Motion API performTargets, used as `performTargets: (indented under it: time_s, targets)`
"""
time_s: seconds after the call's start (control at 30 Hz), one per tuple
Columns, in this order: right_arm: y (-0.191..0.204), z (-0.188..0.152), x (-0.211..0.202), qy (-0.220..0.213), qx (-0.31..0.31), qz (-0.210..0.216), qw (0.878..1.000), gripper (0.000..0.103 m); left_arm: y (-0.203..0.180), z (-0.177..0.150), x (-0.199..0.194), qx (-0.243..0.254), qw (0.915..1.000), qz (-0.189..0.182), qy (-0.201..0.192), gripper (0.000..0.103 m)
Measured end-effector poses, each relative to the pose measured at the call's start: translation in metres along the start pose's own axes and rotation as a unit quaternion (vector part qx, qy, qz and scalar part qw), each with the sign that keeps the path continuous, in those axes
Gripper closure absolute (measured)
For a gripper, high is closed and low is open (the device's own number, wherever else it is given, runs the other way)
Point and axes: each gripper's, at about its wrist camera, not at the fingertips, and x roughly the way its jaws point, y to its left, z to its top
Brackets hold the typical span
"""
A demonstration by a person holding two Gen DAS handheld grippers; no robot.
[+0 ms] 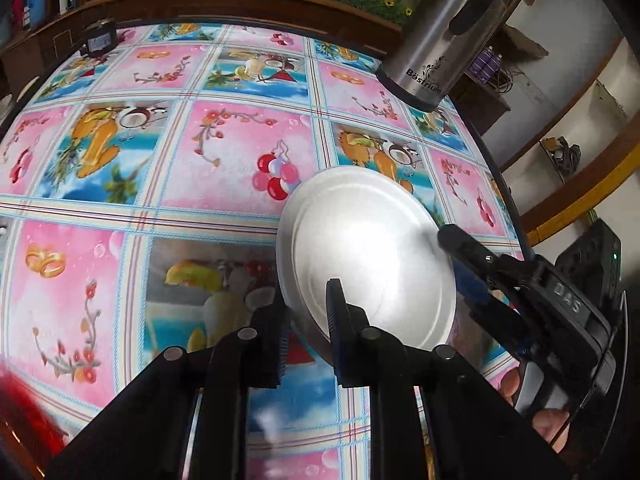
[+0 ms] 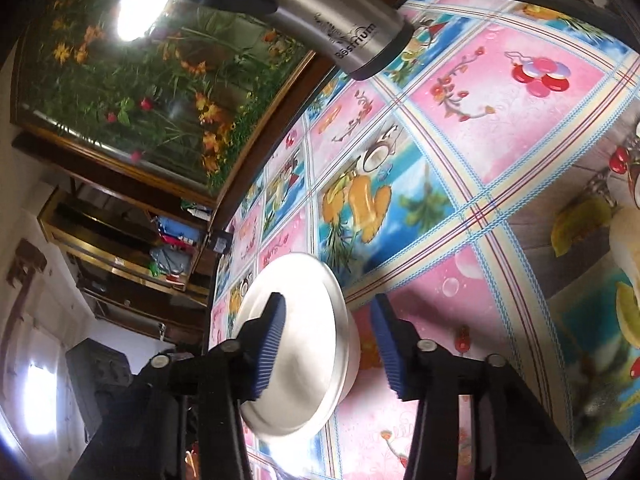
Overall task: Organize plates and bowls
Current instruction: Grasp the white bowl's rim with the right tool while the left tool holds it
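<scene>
A: Nearest first, left side?
B: left gripper (image 1: 308, 328) pinched nearly shut on the rim of the steel bowl (image 1: 372, 248). One finger inside the bowl, the other under the rim outside.

A: Bowl pose?
B: Tilted, mouth facing the left wrist camera, over the near right part of the table. Cannot tell whether the base touches the tablecloth (image 1: 224, 152).

A: Right side?
B: right gripper (image 2: 329, 307) partly open, straddling the opposite rim of the same bowl. Left pad in front of the bowl's inside, right pad outside the wall with a strip of pink cloth showing in between. Not pressing on both sides, so no grip.

A: Anything else in the jaws?
B: Only that rim.

A: Further out?
B: Glossy cloth in pink and blue squares, with fruit, balloons and rings, covering the whole table. Mid-table bare.

A: Far end?
B: Steel thermos jug (image 1: 436, 40) with black handle and base, upright at the far right corner, well apart from the bowl. Small black box (image 1: 98, 38) at the far left edge.

A: Behind the table?
B: Framed flower painting (image 2: 120, 92) on the wall, wooden shelves (image 2: 120, 232) with clutter beside it.
</scene>
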Motion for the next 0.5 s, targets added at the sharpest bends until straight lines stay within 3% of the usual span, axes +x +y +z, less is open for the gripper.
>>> performTargets:
  time_s: [0.17,0.5]
  targets:
    - [0.004,-0.008,0.009,0.026,-0.023,-0.020,0.999,0.093,0.002,-0.009,-0.003,0.007,0.9998,0.014,-0.009,0.089]
    - [0.011,-0.019,0.011,0.035,-0.052,-0.033,0.998,0.093,0.005,-0.020,-0.009,0.019,0.9992,0.024,-0.028,0.088]
